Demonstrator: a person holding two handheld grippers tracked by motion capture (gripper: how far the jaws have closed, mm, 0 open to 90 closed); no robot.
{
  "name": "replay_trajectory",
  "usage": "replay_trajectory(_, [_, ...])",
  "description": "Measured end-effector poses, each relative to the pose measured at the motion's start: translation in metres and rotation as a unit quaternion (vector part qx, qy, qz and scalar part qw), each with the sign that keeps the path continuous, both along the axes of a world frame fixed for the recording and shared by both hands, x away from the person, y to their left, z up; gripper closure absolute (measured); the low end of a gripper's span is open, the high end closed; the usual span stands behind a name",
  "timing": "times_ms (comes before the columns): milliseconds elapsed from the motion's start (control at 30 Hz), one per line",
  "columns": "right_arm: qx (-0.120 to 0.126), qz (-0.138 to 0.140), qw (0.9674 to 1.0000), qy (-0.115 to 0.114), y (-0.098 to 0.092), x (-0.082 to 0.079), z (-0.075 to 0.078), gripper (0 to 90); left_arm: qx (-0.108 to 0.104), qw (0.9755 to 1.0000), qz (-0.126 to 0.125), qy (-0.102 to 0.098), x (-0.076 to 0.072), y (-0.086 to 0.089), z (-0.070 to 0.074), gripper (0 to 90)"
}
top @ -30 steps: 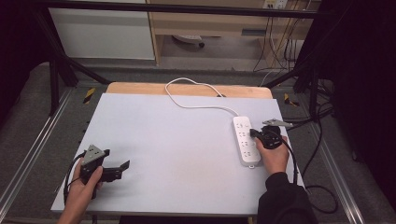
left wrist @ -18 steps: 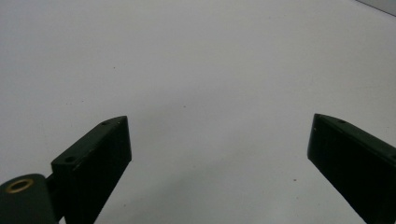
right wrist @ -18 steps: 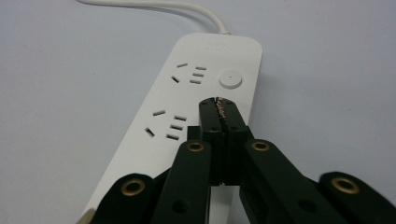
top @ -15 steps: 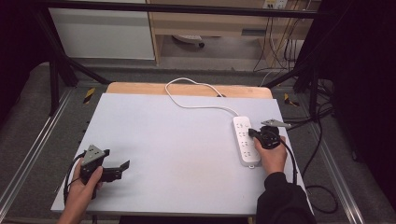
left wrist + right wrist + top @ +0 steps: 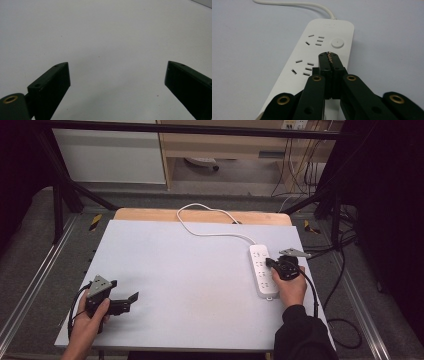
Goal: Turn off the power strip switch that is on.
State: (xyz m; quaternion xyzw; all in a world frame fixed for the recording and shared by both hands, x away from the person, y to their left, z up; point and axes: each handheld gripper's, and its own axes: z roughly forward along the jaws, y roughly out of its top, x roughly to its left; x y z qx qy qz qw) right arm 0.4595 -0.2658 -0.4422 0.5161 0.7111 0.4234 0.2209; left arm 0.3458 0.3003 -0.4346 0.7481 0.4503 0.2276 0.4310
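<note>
White plastic power strip (image 5: 262, 270) with its white cord (image 5: 210, 222) was laid near the right edge of the pale grey table (image 5: 190, 270). Above it the right gripper (image 5: 329, 58) was held, jaws pressed together on nothing. The left gripper (image 5: 131, 298) was kept wide apart near the front left corner.
</note>
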Motion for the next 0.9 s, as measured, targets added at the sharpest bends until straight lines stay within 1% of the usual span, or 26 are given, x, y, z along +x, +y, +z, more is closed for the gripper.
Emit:
replay_trajectory(200, [0.001, 0.001, 1.0000, -0.001, -0.0006, 0.0001, -0.0003, 90.0, 0.000, 1.0000, 0.000, 0.000, 0.0000, 0.0002, -0.0001, 6.3])
replay_trajectory(367, [0.011, 0.001, 0.9999, 0.002, -0.0020, 0.0001, -0.0009, 90.0, 0.000, 1.0000, 0.000, 0.000, -0.0001, 0.0004, -0.0001, 6.3])
replay_trajectory(900, [0.014, 0.000, 0.9999, -0.006, -0.0026, -0.0011, -0.0029, 90.0, 0.001, 1.0000, 0.000, 0.000, -0.0003, 0.0005, -0.0001, 6.3])
